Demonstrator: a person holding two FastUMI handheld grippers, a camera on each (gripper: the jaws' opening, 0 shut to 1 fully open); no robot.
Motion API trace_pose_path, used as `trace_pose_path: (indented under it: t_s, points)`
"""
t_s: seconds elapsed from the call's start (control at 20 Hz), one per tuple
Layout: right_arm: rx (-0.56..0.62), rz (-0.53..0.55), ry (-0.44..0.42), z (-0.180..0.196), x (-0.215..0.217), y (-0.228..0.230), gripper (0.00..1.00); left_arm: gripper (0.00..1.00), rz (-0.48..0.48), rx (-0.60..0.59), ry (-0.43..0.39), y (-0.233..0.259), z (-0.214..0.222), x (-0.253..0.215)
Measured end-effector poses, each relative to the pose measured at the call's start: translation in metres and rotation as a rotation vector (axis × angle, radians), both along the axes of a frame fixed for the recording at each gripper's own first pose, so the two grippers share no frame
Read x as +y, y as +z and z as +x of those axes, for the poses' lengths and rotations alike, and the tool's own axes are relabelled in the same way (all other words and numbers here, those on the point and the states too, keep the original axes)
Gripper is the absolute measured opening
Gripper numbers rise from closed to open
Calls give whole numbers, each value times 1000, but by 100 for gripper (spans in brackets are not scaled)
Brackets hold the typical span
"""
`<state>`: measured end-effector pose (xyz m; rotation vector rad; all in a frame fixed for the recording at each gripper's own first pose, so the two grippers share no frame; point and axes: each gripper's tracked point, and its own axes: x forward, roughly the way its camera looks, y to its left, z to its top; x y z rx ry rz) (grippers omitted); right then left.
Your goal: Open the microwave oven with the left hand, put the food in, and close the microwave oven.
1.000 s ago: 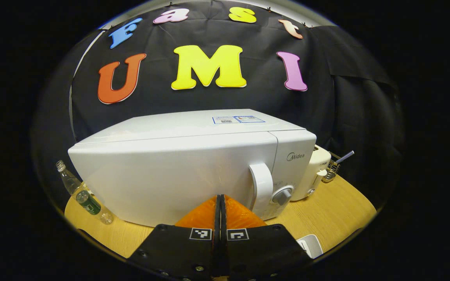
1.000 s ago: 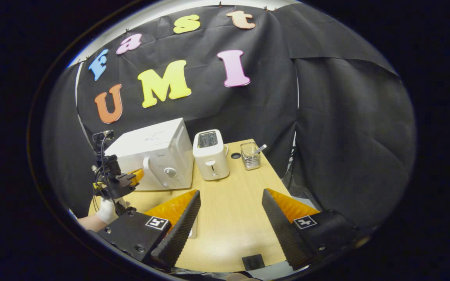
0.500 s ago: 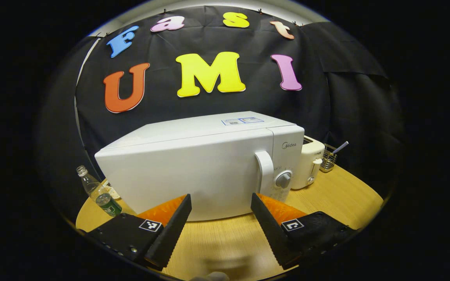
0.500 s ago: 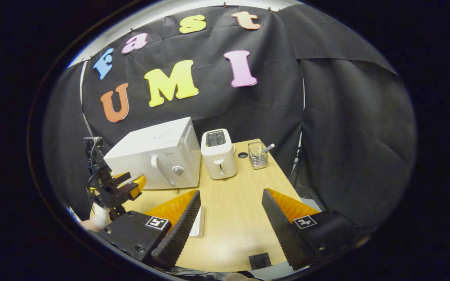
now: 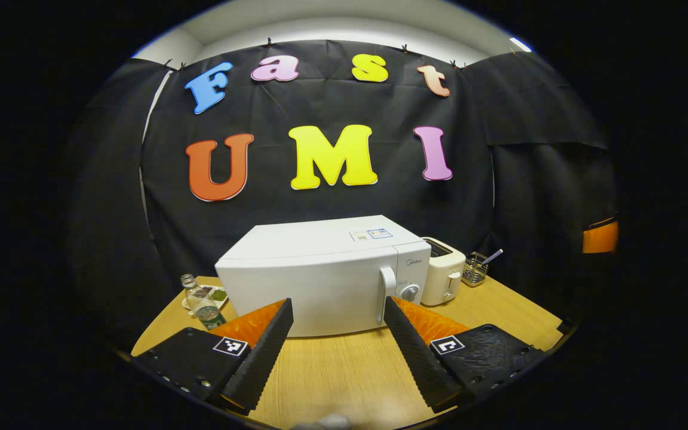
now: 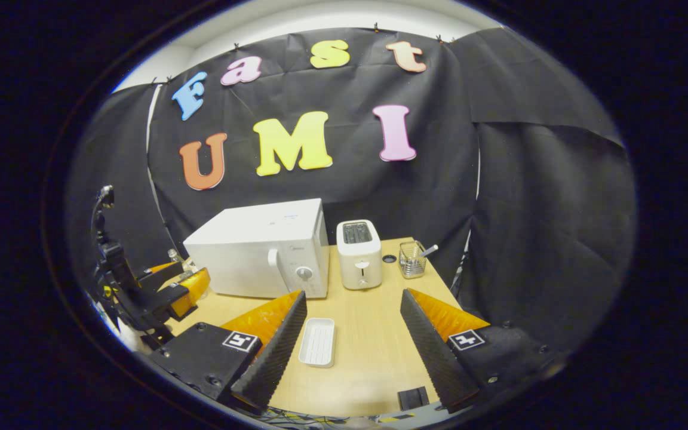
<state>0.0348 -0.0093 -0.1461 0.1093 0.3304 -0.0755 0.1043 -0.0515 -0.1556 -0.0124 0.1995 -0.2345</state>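
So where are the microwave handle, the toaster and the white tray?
Microwave handle (image 5: 388, 289), left gripper view, middle of the grip.
Toaster (image 6: 360, 257), right gripper view, front face.
White tray (image 6: 317, 341), right gripper view, ribbed floor.

glossy white microwave (image 5: 320, 280), wood-grain table (image 5: 344, 370)

Only readable bit is the "Midea" brand on the microwave oven (image 5: 326, 280) front, above its dial.

White microwave (image 5: 320, 280) (door shut) on table (image 5: 344, 370).
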Motion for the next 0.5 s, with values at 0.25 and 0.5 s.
trace_pose_path:
  t_s: [0.25, 0.5]
  points:
    - [-111, -51, 9, -20, 36, 43, 100, 95, -52, -70, 56, 66, -59, 59]
    - [-196, -41, 28, -33, 72, 76, 100, 94, -32, -146, 97, 113, -98, 104]
